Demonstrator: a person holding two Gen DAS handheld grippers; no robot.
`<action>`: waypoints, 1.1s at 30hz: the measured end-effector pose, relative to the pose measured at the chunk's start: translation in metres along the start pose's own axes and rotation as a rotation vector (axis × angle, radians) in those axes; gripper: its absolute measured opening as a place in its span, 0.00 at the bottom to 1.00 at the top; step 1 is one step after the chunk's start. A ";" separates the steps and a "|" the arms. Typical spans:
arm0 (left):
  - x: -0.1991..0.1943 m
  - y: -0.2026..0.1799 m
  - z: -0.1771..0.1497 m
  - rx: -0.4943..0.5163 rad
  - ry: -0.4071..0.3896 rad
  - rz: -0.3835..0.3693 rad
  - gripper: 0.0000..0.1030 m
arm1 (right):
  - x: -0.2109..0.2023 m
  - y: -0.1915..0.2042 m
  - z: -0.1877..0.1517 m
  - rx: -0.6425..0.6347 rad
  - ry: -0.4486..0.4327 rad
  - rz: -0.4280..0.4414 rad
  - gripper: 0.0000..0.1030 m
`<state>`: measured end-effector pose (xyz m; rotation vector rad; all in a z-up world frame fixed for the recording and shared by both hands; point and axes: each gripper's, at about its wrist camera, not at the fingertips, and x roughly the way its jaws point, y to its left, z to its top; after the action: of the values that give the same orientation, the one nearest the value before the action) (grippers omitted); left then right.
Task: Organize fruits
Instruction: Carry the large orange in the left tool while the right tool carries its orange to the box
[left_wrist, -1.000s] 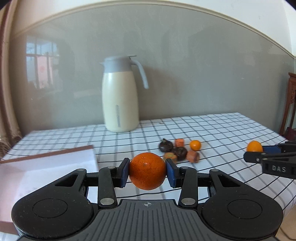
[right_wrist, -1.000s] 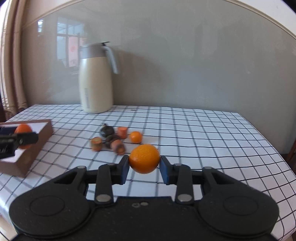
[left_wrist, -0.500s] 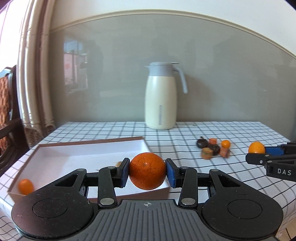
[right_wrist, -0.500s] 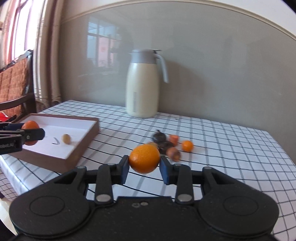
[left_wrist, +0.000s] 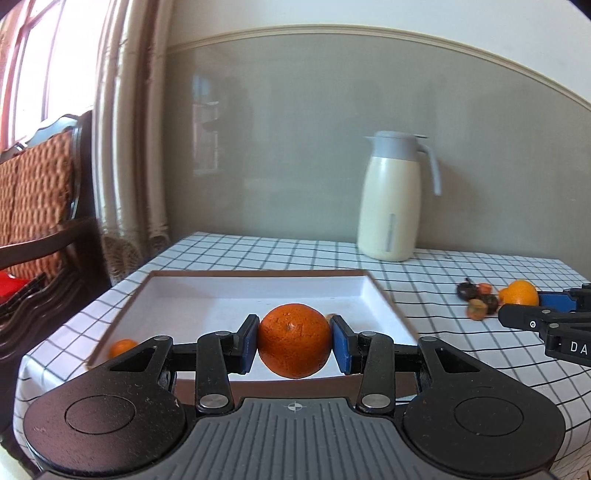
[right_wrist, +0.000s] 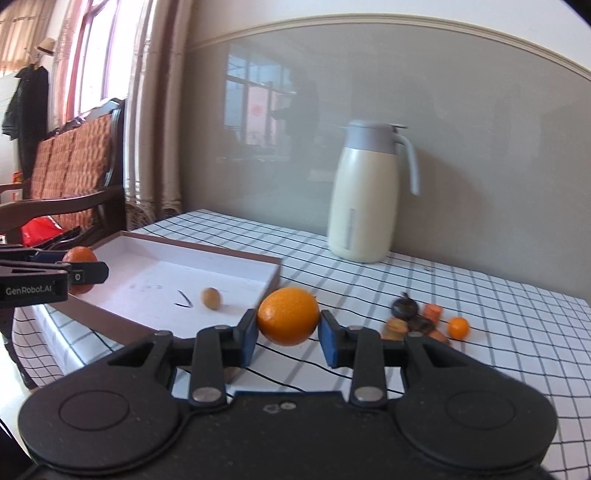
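Observation:
My left gripper (left_wrist: 294, 344) is shut on a dark orange (left_wrist: 294, 339) held above the near edge of a white tray with a brown rim (left_wrist: 258, 273). My right gripper (right_wrist: 288, 334) is shut on a lighter orange (right_wrist: 288, 316) held above the table just right of the tray (right_wrist: 273, 275). A small orange fruit (left_wrist: 123, 347) lies in the tray's near left corner. A small tan fruit (right_wrist: 211, 298) lies in the tray. A pile of small fruits (right_wrist: 421, 323) sits on the checked cloth to the right, also seen in the left wrist view (left_wrist: 478, 299).
A cream thermos jug with a grey lid (left_wrist: 393, 197) stands at the back by the wall. A wooden bench with orange cushions (right_wrist: 70, 166) and curtains stand left of the table. The table's left edge drops off beside the tray.
Both grippers have swung left with their oranges. The tray has come into full view in front of the left gripper, and the right gripper now sits near its right rim.

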<state>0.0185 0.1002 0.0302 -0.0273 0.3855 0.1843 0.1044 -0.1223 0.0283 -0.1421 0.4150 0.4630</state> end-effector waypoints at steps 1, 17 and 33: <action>0.000 0.004 -0.001 -0.003 -0.001 0.007 0.40 | 0.002 0.005 0.001 -0.003 0.001 0.007 0.26; 0.007 0.061 -0.005 -0.044 -0.002 0.112 0.40 | 0.031 0.063 0.022 -0.089 -0.029 0.105 0.26; 0.042 0.087 0.008 -0.076 -0.009 0.168 0.41 | 0.070 0.067 0.048 -0.108 -0.042 0.099 0.26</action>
<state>0.0441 0.1935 0.0229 -0.0687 0.3721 0.3650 0.1476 -0.0243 0.0395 -0.2166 0.3565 0.5856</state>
